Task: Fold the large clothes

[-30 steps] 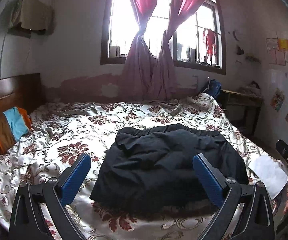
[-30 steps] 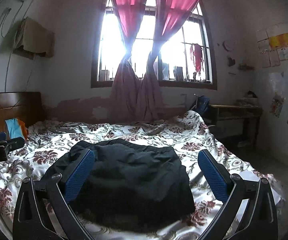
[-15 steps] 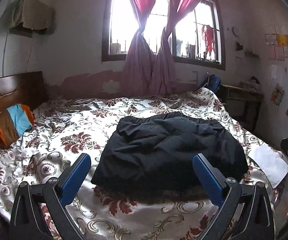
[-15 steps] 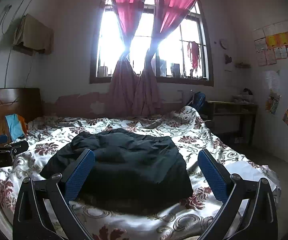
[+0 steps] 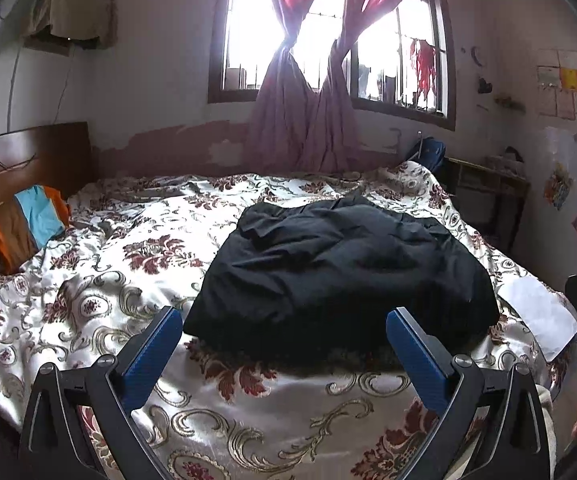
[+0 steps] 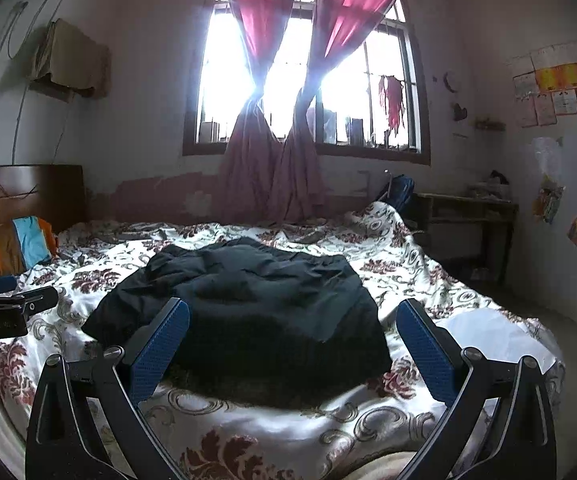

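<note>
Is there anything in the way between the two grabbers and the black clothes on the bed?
Nothing visible is. The black garment lies in the open on the flowered bedspread. Left gripper and right gripper both have jaws wide apart and empty, with only bare bedspread before the garment. The white sheet lies off to its right side.
</note>
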